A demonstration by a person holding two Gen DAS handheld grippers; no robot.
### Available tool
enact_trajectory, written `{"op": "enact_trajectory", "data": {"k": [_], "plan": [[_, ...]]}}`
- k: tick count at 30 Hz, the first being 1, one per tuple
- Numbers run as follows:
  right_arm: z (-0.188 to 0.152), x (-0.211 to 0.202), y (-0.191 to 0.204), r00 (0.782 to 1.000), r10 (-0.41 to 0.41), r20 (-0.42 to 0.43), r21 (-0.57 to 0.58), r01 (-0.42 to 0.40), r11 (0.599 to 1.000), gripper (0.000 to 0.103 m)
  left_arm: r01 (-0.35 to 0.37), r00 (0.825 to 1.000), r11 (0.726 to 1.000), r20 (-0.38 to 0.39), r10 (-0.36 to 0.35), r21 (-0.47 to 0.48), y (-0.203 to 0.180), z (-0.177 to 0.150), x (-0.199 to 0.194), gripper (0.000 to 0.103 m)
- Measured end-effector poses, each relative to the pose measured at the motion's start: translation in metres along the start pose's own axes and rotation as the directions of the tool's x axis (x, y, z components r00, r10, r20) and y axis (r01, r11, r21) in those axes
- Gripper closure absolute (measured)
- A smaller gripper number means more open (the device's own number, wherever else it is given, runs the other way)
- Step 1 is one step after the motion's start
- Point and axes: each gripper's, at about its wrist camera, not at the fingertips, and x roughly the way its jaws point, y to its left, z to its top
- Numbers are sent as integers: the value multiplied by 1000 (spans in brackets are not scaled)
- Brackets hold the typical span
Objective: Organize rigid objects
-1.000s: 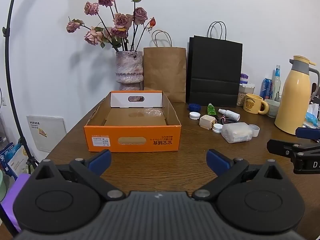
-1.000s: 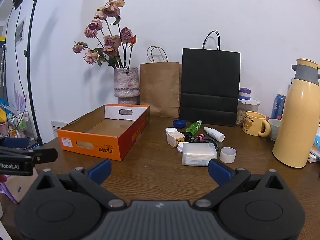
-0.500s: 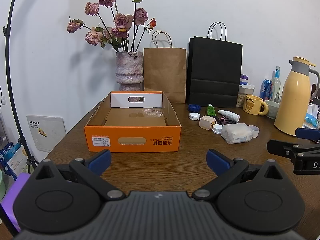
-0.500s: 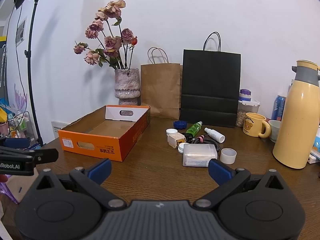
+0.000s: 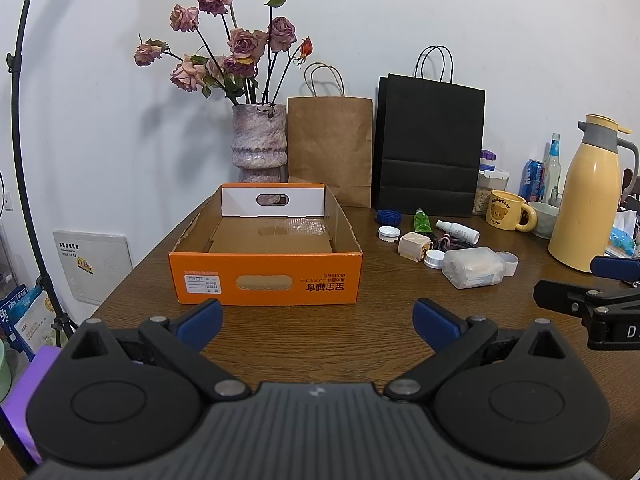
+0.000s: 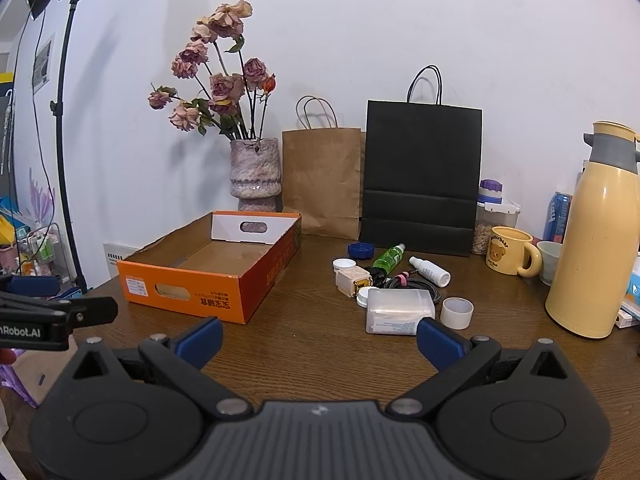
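Both grippers, left [image 5: 316,322] and right [image 6: 318,338], hovered with fingers spread wide and empty; the orange box [image 5: 266,278] sat at twelve o'clock of the left one.

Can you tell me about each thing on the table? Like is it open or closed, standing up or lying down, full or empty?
Orange box: open top, nothing inside.
Clear tub: lying on its side.
Green bottle: lying down.
White spray bottle: lying down.
Blue cap: loose, off any bottle.
Yellow flask: upright, lid on.
Bear mug: upright.
Left tongs: open, holding nothing.
Right tongs: open, holding nothing.
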Motion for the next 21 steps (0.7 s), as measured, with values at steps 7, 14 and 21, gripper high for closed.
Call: {"op": "enact_trajectory", "data": {"k": [7, 14, 21], "plan": [[0, 0, 0, 1000, 0, 2, -1, 0, 1000, 0, 0, 1000, 1000, 1, 0, -1, 0, 0, 0, 0], [1, -1, 0, 1000, 0, 2, -1, 0, 1000, 0, 0, 1000, 1000, 2, 0, 0, -1, -1, 1, 0], [1, -1, 0, 1000, 0, 3, -2, 0, 1000, 0, -1, 1000, 1000, 3, 1, 0, -2, -1, 2, 0]]}}
